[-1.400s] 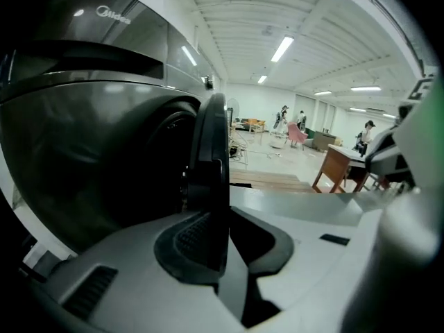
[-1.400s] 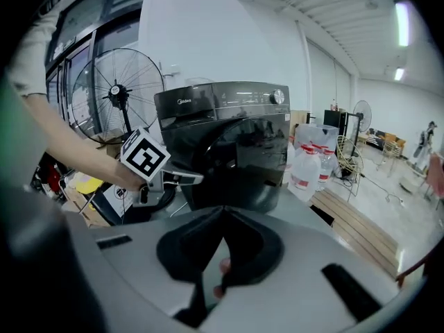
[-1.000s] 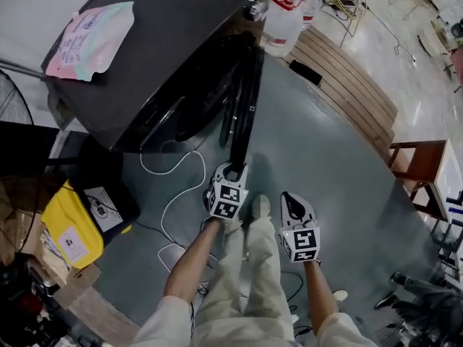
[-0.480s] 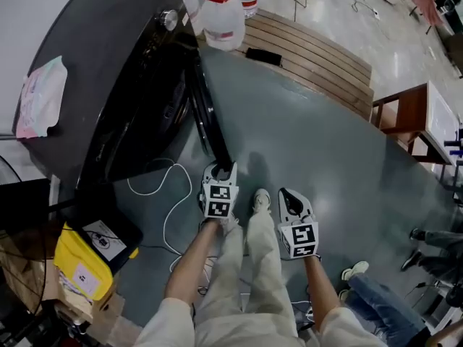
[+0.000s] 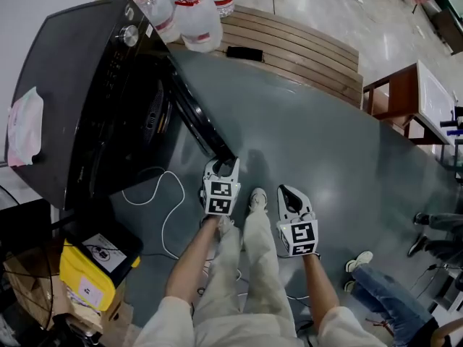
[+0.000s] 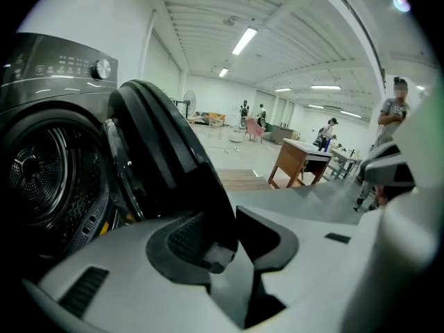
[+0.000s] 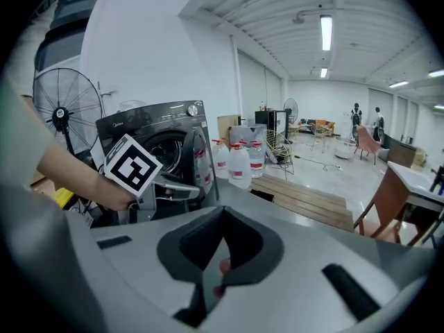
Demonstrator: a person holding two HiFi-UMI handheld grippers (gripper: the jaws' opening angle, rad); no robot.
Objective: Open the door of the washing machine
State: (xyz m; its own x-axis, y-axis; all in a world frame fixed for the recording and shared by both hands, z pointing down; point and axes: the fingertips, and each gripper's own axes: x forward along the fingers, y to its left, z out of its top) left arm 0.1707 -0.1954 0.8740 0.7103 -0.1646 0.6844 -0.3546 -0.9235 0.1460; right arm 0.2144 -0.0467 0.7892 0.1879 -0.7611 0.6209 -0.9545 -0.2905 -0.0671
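Observation:
A black front-loading washing machine stands at the left with its round door swung wide open. The drum shows behind the door. My left gripper is at the door's free edge. Its jaws are opening: the rim still sits between them, lying against the left pad, and the right pad is just off it. My right gripper hangs to the right over the grey floor, away from the door. Its pads are together with nothing held.
Large water bottles stand by the machine's far corner, next to a low wooden platform. A white cable loops on the floor below the door. A yellow box is at the lower left and a wooden table at the right.
The door has swung further out from the machine, with my left gripper staying at its edge. My right gripper has kept beside the left one.

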